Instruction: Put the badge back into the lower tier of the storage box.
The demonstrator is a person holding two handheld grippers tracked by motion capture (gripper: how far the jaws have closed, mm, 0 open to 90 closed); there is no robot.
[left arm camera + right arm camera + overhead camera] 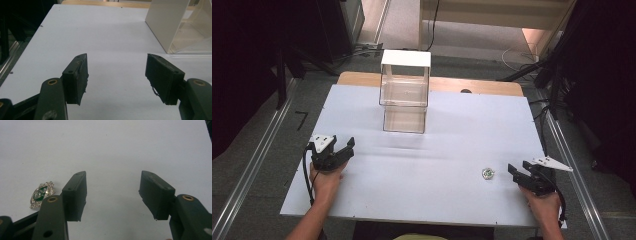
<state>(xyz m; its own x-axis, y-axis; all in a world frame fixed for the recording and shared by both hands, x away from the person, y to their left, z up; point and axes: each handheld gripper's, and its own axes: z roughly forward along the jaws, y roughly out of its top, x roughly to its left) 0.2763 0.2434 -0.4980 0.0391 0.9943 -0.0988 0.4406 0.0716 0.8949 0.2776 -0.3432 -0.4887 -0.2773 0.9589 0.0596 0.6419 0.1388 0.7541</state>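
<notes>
White table point(422, 185) bears a brooch point(42, 194) (long axis slanting up-right) beside the right gripper point(112, 192), jaws spread, empty.

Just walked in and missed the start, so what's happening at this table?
A person holds two grippers low over a white table. The right gripper is open and empty, beside a small green jewelled brooch that lies untouched. The left gripper is open too, holding nothing. A clear stacked box with a white lid stands farther back.

A lab: white table point(412, 180), floor rails point(257, 160), black curtains point(242, 60).
</notes>
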